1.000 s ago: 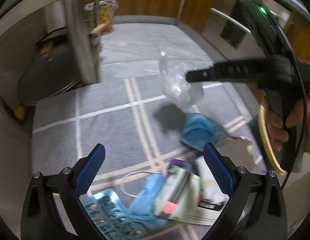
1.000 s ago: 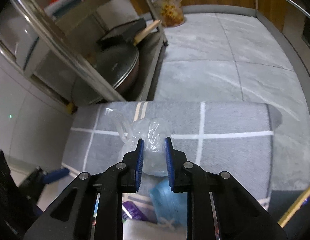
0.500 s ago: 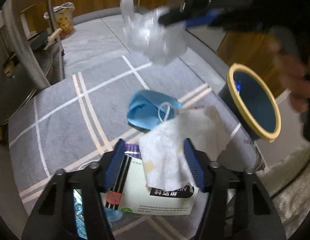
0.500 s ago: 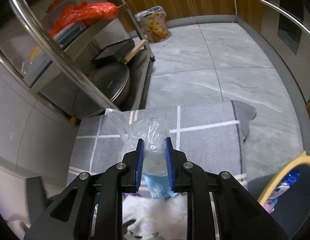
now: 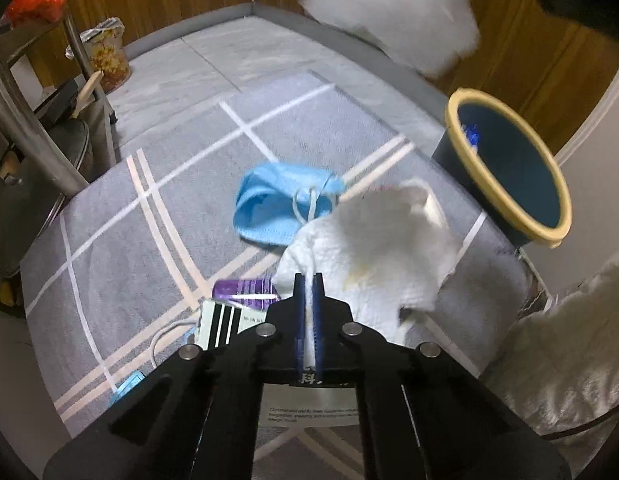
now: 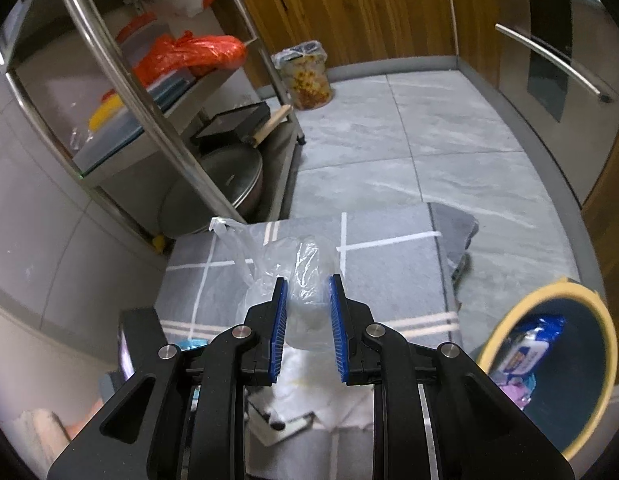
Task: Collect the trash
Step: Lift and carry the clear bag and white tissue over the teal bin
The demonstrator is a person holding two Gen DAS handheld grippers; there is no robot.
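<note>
Much of the litter on the grey rug (image 5: 157,248) is half hidden: the left gripper (image 5: 308,312) covers most of a printed white card (image 5: 309,410), and only slivers of a purple wrapper (image 5: 245,290) and a striped box (image 5: 219,326) show beside it. Up top, the clear plastic bag (image 5: 393,12) is a blurred white smear cut off by the frame edge. The left gripper reaches forward low over the rug, jaws pressed together on the edge of a stained white paper towel (image 5: 373,248), which drapes ahead just beside a blue face mask (image 5: 281,208). The right gripper (image 6: 307,328) hangs higher, angled down, its jaws pinching the plastic bag (image 6: 301,276), with the yellow-rimmed bin (image 6: 549,360) off to its right, already holding wrappers (image 6: 525,354).
</note>
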